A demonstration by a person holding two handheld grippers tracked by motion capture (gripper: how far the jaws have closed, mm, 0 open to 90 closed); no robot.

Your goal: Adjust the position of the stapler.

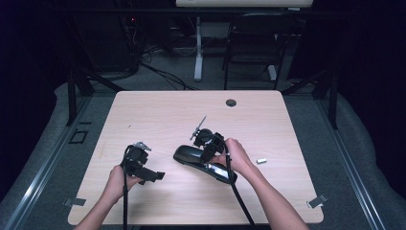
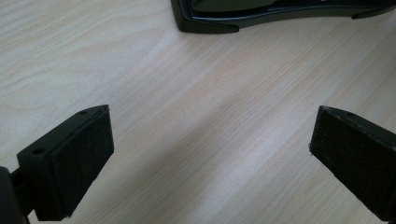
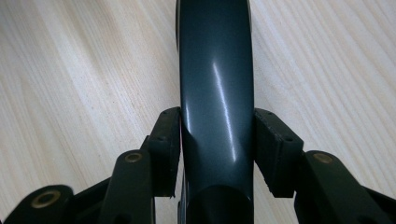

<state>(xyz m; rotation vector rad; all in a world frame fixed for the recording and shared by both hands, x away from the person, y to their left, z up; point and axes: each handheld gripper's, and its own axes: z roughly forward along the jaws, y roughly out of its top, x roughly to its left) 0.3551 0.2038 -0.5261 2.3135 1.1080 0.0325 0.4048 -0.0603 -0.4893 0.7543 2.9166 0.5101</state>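
Note:
A glossy black stapler [image 1: 189, 154] lies slantwise in the middle of the light wood table [image 1: 158, 115]. My right gripper [image 1: 205, 152] comes at it from the right and grips its body. In the right gripper view both pads [image 3: 170, 140] press on the sides of the stapler [image 3: 217, 79]. My left gripper [image 1: 155, 176] rests low at the front left, jaws wide apart and pointing toward the stapler. Between its jaws, in the left gripper view, my left gripper [image 2: 210, 154] has bare wood, and the stapler's end [image 2: 219, 16] lies farther off at the top.
A small white cylinder [image 1: 261, 161] lies on the table right of my right hand. A round cable hole [image 1: 231, 102] sits near the far edge. Grey clips [image 1: 317, 201] mark the front corners. A dark chair [image 1: 253, 38] stands beyond the table.

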